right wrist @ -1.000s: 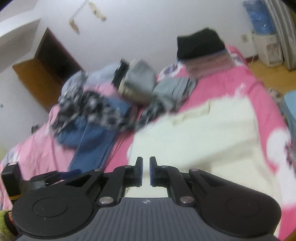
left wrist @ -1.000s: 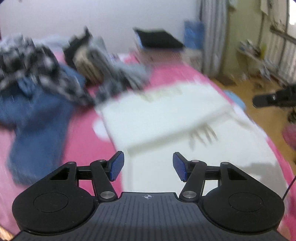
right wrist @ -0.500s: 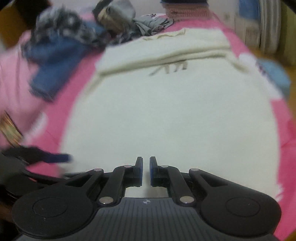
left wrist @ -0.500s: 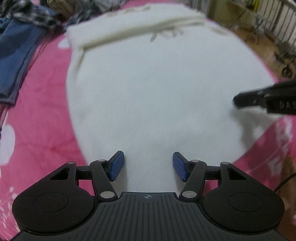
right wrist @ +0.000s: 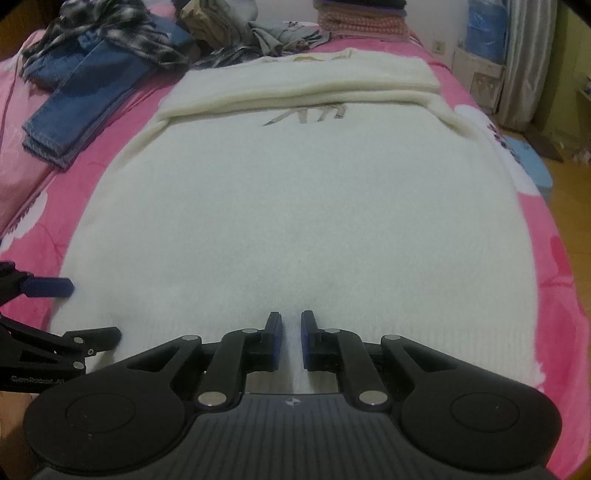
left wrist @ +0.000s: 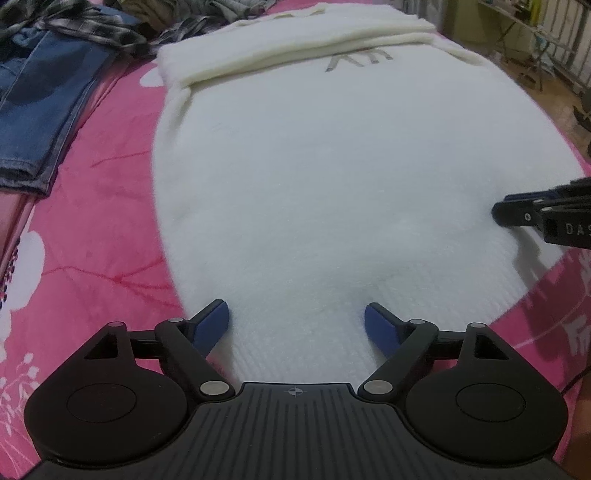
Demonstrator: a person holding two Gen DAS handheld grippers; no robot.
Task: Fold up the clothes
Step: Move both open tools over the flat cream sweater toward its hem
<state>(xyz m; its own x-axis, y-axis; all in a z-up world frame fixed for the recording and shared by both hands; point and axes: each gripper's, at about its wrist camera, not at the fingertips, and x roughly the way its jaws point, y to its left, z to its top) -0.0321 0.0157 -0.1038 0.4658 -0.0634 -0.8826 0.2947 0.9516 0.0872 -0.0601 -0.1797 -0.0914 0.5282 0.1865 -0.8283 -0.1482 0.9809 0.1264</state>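
The left tongs [left wrist: 297,319] hang low over the near hem of the white sweater [left wrist: 332,166], jaws opening and already wide, the blue pads straddling a stretch of the ribbed hem without pinching it. The right tongs [right wrist: 291,339] sit over the same hem further along; their jaws are opening from a narrow gap, with a strip of knit showing between the pads, though no pad clearly presses on it. Each tool shows at the edge of the other's view, so both are at the sweater's near edge, well apart from one another.

The sweater lies flat on the bed [left wrist: 92,206], body spread smooth toward the camera. Its sleeves look already folded across the chest in a thick band at the far end [right wrist: 295,88], just above a grey printed mark. Judging by that, the sleeve folds are done and the body fold is left: the hem probably has to be gripped at two points and carried up toward the collar, then maybe halved again.

Beyond it, the pile remains unfolded: jeans [right wrist: 85,96] lie to the left, a plaid shirt [right wrist: 110,26] rumpled over them, and grey and tan garments [right wrist: 236,26] heaped at the head of the bed. The bed has a pink cover with white floral shapes. To the right are a wood floor [right wrist: 569,177], a curtain, and a small white cabinet.
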